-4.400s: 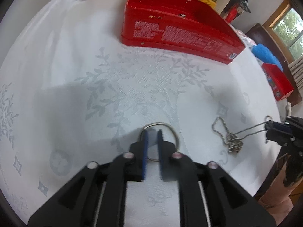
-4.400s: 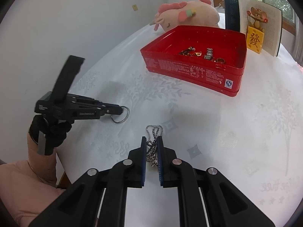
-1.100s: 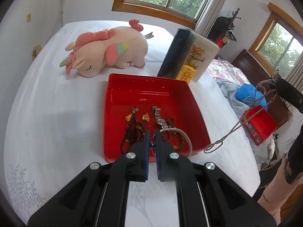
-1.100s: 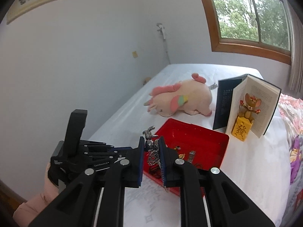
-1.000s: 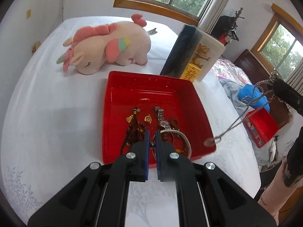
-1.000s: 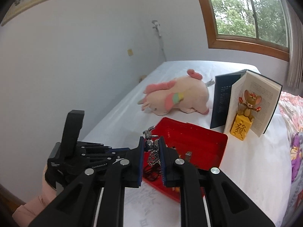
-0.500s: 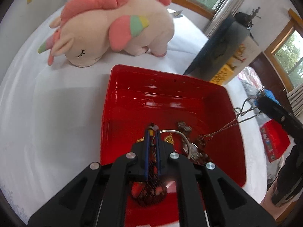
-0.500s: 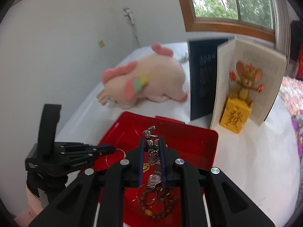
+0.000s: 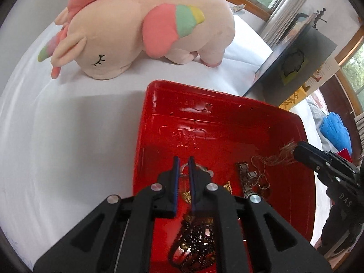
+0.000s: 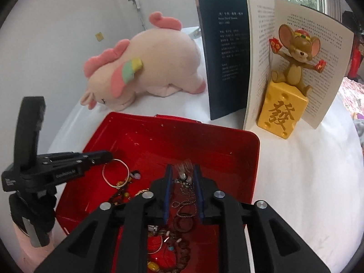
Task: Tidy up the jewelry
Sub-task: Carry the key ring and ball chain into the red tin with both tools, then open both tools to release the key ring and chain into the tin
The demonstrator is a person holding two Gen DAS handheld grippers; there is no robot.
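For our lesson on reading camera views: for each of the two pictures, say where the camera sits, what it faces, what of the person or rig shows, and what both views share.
Left wrist: on the left hand-held gripper, looking steeply down into the red tin; the right hand-held gripper enters from the right.
Right wrist: on the right hand-held gripper, facing the tin, open book and mouse figurine; left hand-held gripper and gloved hand show.
Shared: tin, silver bangle, plush unicorn.

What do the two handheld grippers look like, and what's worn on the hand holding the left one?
Both the left gripper and right gripper are matte black plastic with blue-padded fingers, silver round screw heads and faint white lettering on the body. The left hand wears a black glove over a pink sleeve.
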